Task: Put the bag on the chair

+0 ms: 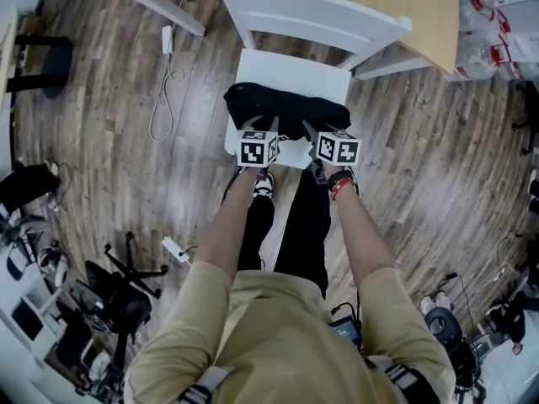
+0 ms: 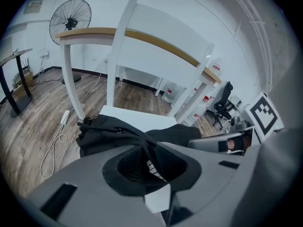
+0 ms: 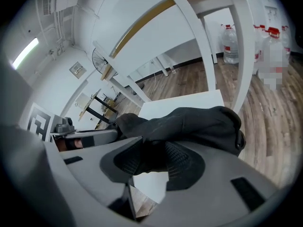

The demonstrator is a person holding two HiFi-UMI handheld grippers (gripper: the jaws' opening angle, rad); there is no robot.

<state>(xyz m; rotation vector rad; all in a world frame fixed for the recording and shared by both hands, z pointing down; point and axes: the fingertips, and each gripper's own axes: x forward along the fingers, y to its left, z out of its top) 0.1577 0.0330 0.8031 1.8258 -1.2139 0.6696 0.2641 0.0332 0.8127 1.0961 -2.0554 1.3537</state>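
The black bag (image 1: 286,108) lies slumped across the white chair's seat (image 1: 253,67), in front of its backrest (image 1: 312,11). My left gripper (image 1: 253,126) is at the bag's near left edge and my right gripper (image 1: 317,130) at its near right edge. In the left gripper view a thin black strap (image 2: 142,143) of the bag (image 2: 106,131) runs down between the parted pads of the left gripper (image 2: 151,167), and the seat (image 2: 137,117) shows through the gap. In the right gripper view bag cloth (image 3: 189,122) bulges between the right gripper's (image 3: 156,162) spread pads.
A wooden-topped desk (image 1: 421,7) stands right behind the chair. A white cable and adapter (image 1: 164,99) lie on the floor to the left. Water bottles (image 1: 488,32) are at the far right, an office chair base (image 1: 126,293) at the near left, a fan (image 2: 71,20) beyond.
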